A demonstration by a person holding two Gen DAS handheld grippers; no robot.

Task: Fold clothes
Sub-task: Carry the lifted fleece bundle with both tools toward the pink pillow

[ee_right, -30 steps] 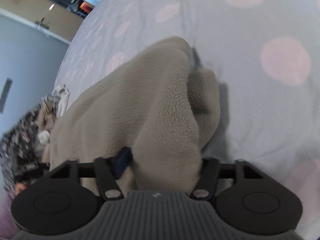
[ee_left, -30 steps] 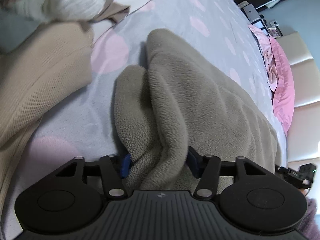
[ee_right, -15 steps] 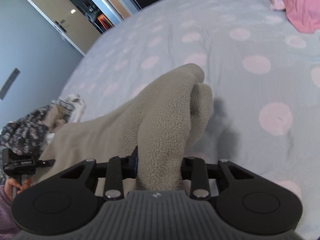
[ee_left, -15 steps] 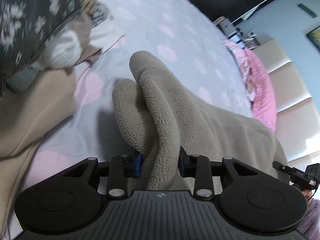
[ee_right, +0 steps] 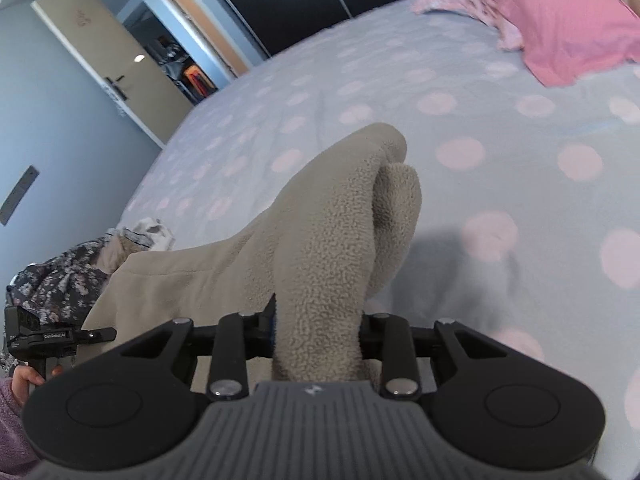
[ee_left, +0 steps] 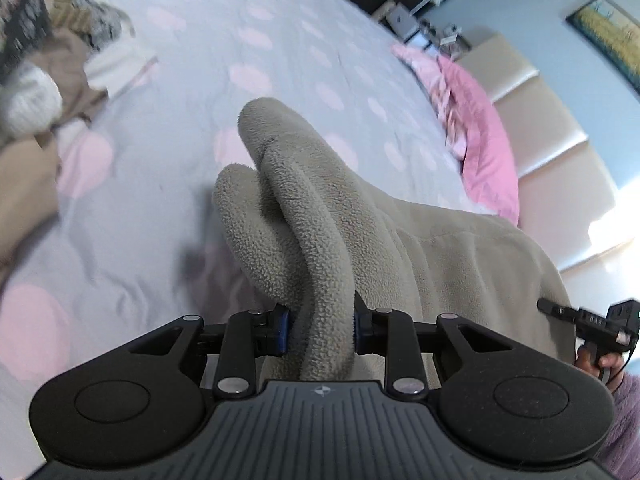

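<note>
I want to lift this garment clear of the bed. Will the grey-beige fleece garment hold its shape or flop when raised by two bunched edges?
The grey-beige fleece garment probably flops: it bulges in soft rolls past the left gripper and sags between both grips. The nubby pile clamped in the right gripper likely resists slipping.

Both grips tightened on fleece; fabric raised off bed.

Left gripper (ee_left: 320,330) jaws narrower than a second ago and closing further, fleece garment (ee_left: 316,240) now pinched between the pads. Right gripper (ee_right: 318,332) likewise narrowed onto its own bunch of the fabric. Folds ahead of the fingertips lifted clear of the dotted bedsheet (ee_right: 500,184), shadow now beneath; more room in view.
</note>
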